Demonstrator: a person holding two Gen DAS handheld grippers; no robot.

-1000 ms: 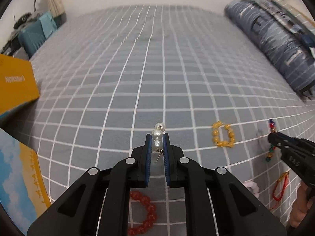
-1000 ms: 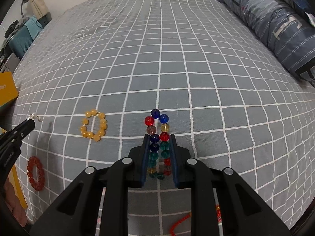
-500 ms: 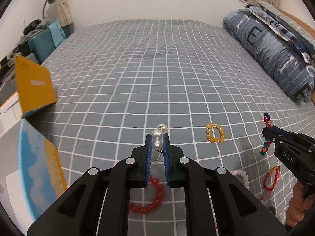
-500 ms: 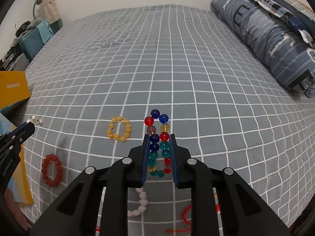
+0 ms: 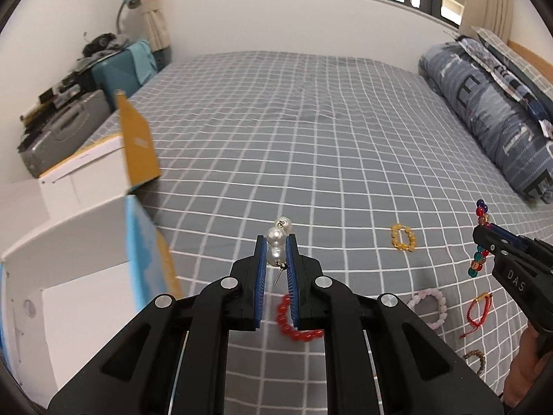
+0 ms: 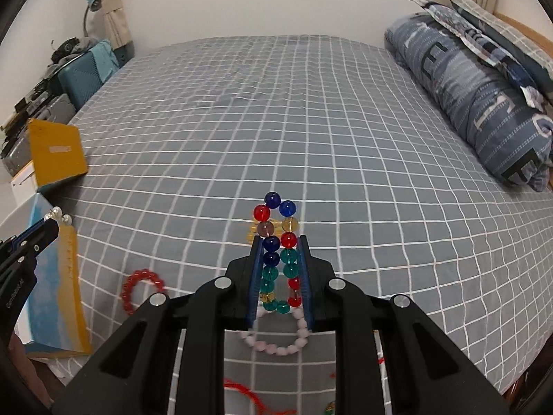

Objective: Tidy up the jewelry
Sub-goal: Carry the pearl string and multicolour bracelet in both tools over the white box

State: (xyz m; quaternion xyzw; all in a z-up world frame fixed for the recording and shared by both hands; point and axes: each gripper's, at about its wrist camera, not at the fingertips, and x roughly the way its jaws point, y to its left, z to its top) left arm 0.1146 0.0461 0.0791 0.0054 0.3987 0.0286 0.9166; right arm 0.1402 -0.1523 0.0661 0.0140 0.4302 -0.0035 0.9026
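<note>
Left of the open box (image 5: 86, 242), nearest it, the left gripper (image 5: 276, 252) pinches the pearl earring (image 5: 277, 242) lengthwise, while the right gripper (image 6: 279, 263), farther off, clamps the multicolored bracelet (image 6: 278, 252).

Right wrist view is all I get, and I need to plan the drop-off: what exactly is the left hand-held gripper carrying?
Observer: The left hand-held gripper is shut on a pearl earring, three pearls with a metal post hanging below.
Operator: My own fingers block the bed ahead. Is the yellow bracelet whole?
Observer: Yes, the yellow bead bracelet lies flat as a closed loop on the bedsheet.
Operator: Anything near my wrist I can't see?
Observer: A brown bead bracelet lies below the red cord bracelet.
</note>
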